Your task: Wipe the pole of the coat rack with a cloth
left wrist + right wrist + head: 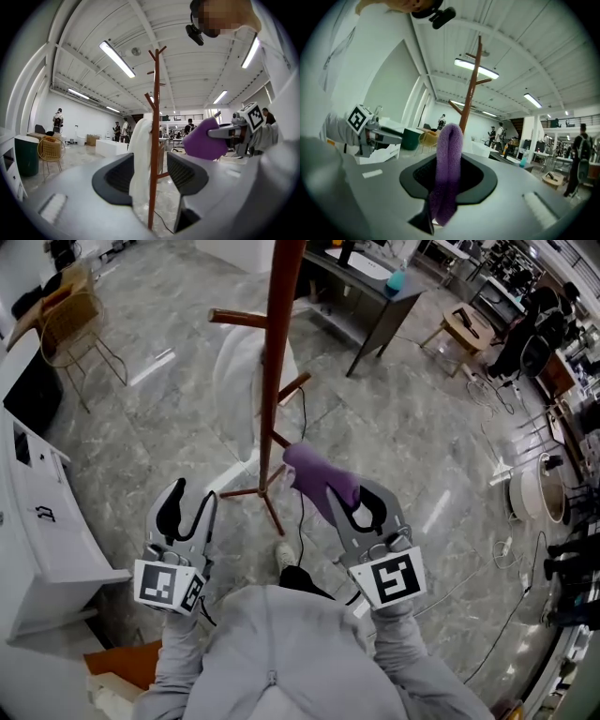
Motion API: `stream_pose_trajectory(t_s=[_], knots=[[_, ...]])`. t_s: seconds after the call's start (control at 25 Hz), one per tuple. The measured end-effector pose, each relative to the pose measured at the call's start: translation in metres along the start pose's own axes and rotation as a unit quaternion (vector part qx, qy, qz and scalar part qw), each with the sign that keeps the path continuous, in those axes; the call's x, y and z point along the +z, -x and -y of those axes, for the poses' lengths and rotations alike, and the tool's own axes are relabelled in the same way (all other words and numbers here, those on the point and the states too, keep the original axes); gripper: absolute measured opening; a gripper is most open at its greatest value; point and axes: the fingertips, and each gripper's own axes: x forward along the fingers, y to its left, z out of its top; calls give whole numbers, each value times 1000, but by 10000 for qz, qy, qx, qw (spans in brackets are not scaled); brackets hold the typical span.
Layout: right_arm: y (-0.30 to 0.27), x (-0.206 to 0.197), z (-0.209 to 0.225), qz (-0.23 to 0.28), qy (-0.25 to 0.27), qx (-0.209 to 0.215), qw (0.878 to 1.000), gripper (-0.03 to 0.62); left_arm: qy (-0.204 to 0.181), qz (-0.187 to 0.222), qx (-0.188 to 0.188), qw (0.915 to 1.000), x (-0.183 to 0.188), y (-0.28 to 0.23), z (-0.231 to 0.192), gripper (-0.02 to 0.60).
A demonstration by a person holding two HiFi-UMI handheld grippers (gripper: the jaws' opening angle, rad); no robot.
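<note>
The reddish-brown coat rack pole [277, 324] rises in front of me, with a white garment [242, 381] hanging on it. My right gripper [349, 498] is shut on a folded purple cloth [319, 479], whose tip is close to the lower pole, just right of it. In the right gripper view the cloth [446, 171] stands pinched between the jaws with the pole [471, 89] behind it. My left gripper [192, 505] is open and holds nothing, left of the rack's base. Between its jaws the left gripper view shows the pole [154, 140] and the garment [139, 159].
The rack's feet [265, 495] spread on the marble floor. A white cabinet [37, 521] stands at the left, a wicker chair [70, 320] at the back left, a dark desk [375, 292] behind the rack. Cables [506, 559] lie at the right. People stand far off.
</note>
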Motion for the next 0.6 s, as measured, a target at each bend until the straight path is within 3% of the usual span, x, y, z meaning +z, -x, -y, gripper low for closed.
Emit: stream_pose_trajectory(t_s=[0.24,0.6], knots=[[16,6,36,692,-923,-678,9910,81,-71,-1,-6,10000,4,3,-4,236],[38,-1,69,1019,-1614,-1347,9723,81,-157,1,-38,9999,10,4,-3,236]])
